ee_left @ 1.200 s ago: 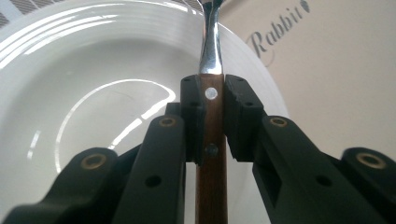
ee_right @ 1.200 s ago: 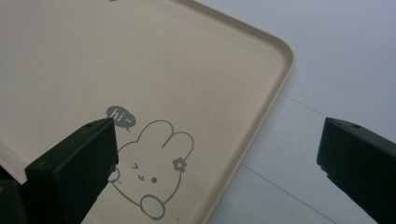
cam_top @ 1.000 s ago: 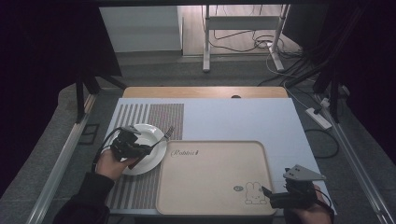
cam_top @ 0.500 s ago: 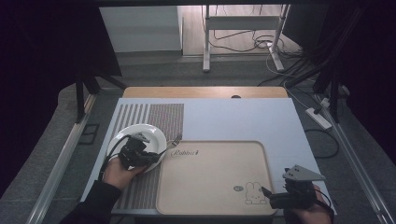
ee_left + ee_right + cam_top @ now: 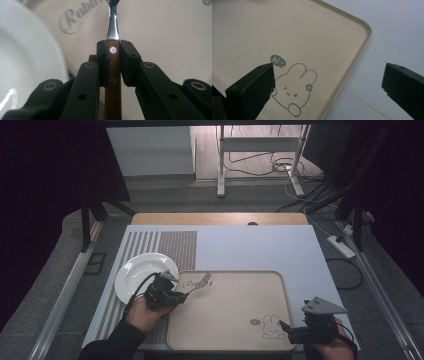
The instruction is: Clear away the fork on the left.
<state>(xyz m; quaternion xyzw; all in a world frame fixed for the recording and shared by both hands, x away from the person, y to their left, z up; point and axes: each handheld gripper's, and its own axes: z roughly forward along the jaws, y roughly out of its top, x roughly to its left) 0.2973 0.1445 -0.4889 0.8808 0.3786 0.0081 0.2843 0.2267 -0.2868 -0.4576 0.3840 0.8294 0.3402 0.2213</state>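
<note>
— Fork (image 5: 199,283)?
— Clamped by its wooden handle in the left tool (image 5: 181,293), over the tray's (image 5: 230,340) far-left corner, just beside the white plate (image 5: 135,270)

— Pointing?
— Long axis level, tines aimed toward the desk's (image 5: 250,245) far right

— Right tool (image 5: 283,325)?
— Spread wide, holding nothing, at the tray's near-right corner

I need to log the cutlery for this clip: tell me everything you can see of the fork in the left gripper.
The fork has a brown, wood-looking handle with a pale rivet and a shiny metal neck and tines. The left gripper is shut on the handle near the neck, pads on both sides. The fork lies roughly level, tines pointing away from the hand over the near-left corner of the beige tray, beside the white plate. Whether the tines touch the tray is unclear.
</note>
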